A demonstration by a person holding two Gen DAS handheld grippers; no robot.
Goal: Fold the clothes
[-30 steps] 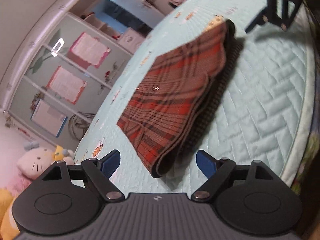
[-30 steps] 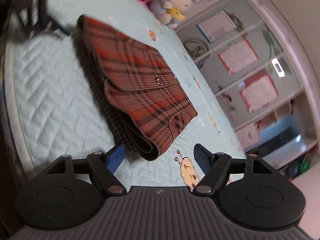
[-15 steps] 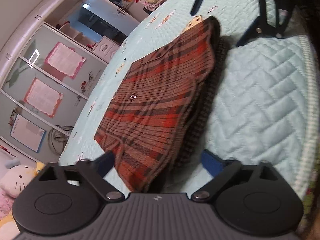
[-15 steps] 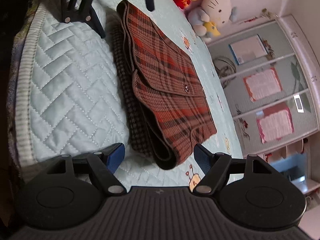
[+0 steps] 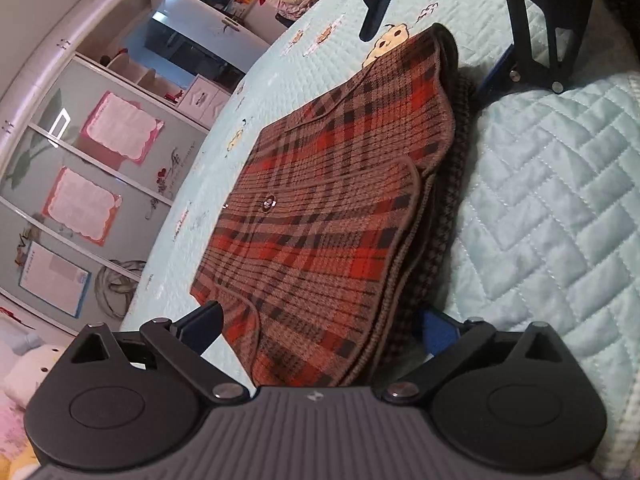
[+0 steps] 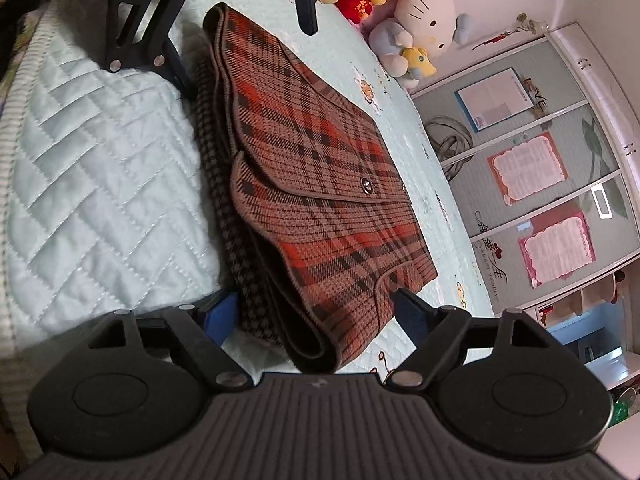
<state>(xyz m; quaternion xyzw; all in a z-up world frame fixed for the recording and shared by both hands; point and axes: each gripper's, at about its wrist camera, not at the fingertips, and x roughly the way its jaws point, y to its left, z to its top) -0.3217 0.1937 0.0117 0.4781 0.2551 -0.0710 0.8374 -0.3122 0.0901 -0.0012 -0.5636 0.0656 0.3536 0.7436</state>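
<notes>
1. Left wrist view: the plaid garment (image 5: 320, 216) lies folded flat on the quilted bedspread (image 5: 552, 216), and we see its long axis run straight away from our left gripper (image 5: 320, 328) toward the right gripper (image 5: 448, 12) at the far end. Our jaws stand wide, straddling the near end of the cloth; whether the blue pads touch it we cannot tell. Nothing is pinched.

2. Right wrist view: the same garment (image 6: 316, 196) stretches away from our right gripper (image 6: 316, 320), its rolled near edge sitting between the wide-spread fingers, with a houndstooth layer (image 6: 236, 232) beneath. Each gripper has one short end; neither is nearer overall.
</notes>
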